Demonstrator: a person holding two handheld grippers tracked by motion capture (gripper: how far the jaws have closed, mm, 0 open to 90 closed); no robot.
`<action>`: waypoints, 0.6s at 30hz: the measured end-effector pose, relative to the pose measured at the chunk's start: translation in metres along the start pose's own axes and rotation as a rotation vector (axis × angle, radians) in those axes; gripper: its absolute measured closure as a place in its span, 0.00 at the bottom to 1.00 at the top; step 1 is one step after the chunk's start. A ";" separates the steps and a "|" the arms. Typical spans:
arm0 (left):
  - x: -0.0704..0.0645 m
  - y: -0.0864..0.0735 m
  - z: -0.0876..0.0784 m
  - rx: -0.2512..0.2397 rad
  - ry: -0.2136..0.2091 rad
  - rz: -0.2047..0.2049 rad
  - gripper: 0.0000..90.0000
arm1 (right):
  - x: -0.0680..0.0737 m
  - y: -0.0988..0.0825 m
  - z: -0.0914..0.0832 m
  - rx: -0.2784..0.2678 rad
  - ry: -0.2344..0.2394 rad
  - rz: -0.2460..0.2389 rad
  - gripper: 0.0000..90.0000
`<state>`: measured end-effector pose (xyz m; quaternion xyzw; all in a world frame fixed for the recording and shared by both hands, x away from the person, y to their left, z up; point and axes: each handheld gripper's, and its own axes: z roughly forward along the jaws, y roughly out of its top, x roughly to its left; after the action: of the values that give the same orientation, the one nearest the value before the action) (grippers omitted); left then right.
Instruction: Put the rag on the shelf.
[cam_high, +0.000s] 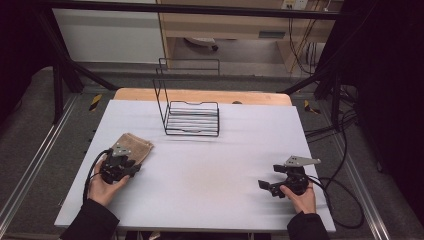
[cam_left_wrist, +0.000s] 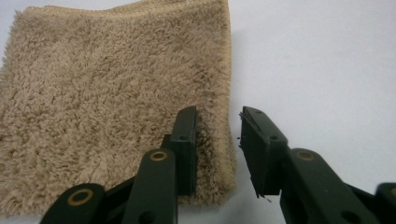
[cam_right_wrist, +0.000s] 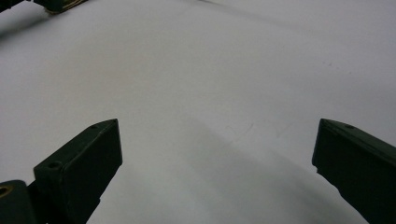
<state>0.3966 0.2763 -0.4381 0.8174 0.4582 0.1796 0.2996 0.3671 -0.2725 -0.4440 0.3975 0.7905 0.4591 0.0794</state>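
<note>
One folded beige towel (cam_left_wrist: 112, 98) is laid at the near-left of the white bench (cam_high: 210, 165), its stitched right edge caught between the parted fingers (cam_left_wrist: 184, 144) of the left gripper (cam_high: 125, 167); nothing is clamped yet, though one finger is pressed into the pile while the other is set over bare bench just beside the hem; the cloth is spread ahead and leftward of that gripper, which is judged the nearer; the right gripper (cam_high: 267, 186) is held well apart, spread wide over bare bench; thick, fluffy pile is seen; a black wire rack (cam_high: 192, 117) is stood beyond.
</note>
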 end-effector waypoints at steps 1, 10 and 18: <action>0.000 0.000 0.001 0.000 0.003 -0.004 0.73 | 0.000 0.000 0.000 0.000 0.000 0.000 0.02; -0.002 0.001 0.004 0.005 0.045 0.008 0.84 | 0.000 0.000 0.000 0.000 -0.001 0.001 0.02; 0.001 0.002 0.003 0.006 0.034 -0.011 0.94 | 0.000 0.000 0.000 -0.001 0.000 0.004 0.02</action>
<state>0.3999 0.2759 -0.4391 0.8125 0.4683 0.1904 0.2903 0.3669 -0.2727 -0.4436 0.3991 0.7894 0.4597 0.0789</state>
